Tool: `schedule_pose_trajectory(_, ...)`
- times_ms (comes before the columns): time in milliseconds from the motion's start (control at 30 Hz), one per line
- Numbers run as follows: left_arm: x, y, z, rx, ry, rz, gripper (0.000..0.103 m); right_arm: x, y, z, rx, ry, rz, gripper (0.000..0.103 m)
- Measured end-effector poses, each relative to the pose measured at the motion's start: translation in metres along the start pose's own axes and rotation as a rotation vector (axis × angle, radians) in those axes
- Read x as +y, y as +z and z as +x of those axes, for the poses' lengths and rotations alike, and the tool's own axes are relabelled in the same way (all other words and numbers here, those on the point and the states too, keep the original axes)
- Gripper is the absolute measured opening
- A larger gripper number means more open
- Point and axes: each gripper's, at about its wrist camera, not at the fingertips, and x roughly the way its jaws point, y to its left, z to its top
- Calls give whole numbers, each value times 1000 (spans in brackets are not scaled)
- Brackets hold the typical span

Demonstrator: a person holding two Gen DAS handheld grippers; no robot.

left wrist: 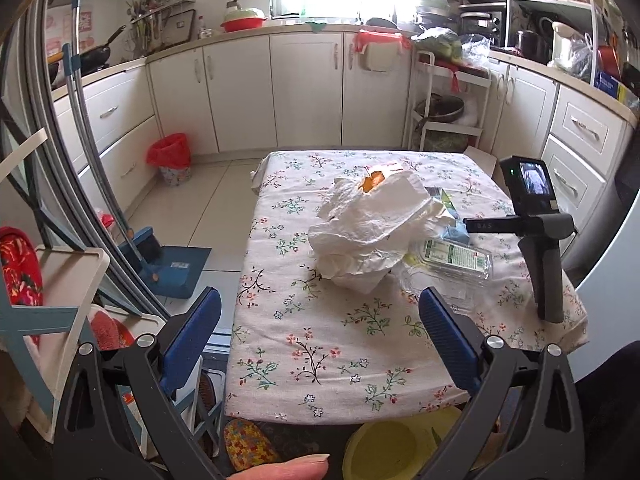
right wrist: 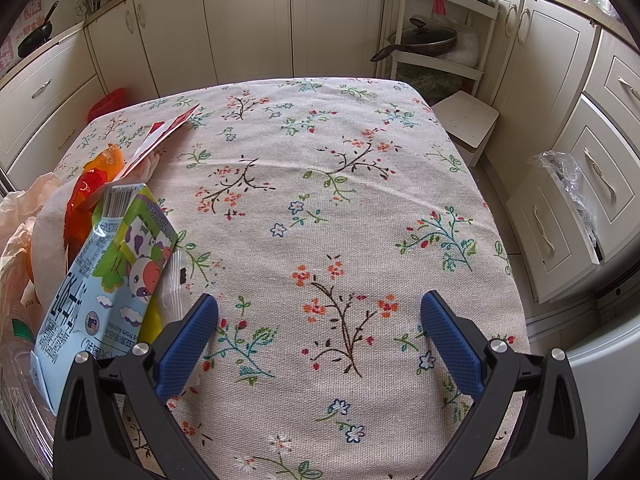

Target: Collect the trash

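A pile of trash lies on the floral tablecloth: crumpled white paper, an orange peel, a clear plastic bottle and a milk carton. My left gripper is open and empty, above the table's near edge, short of the pile. In the right wrist view the milk carton, orange peel, a red-and-white wrapper and white paper lie at the left. My right gripper is open and empty over the bare cloth, right of the carton. It shows in the left view standing on the table.
A red-lined bin stands on the floor by the far cabinets. A blue dustpan and broom lie left of the table. A white rack with a pan and a small stool stand beyond the table. A yellow basin sits under the table's near edge.
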Motion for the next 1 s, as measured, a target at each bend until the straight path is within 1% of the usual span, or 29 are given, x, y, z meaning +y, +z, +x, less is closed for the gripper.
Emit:
schedule_pose_trajectory(133,-2,-3,6,26,-13,-3,95,0,0,0,0,0,0,97)
schedule_pose_trajectory(333,2,-2,6,37,-42,-20,95,0,0,0,0,0,0,97)
schedule_pose_trajectory(633,13,1,-6,11,-96,-69,95,0,0,-1,0,0,0,97)
schedule_pose_trajectory(767,6,3,-8,-1,-96,-50,95,0,0,-1,0,0,0,97)
schedule_pose_trajectory(1000,-2,2,-6,5,-78,-28,95,0,0,0,0,0,0,97)
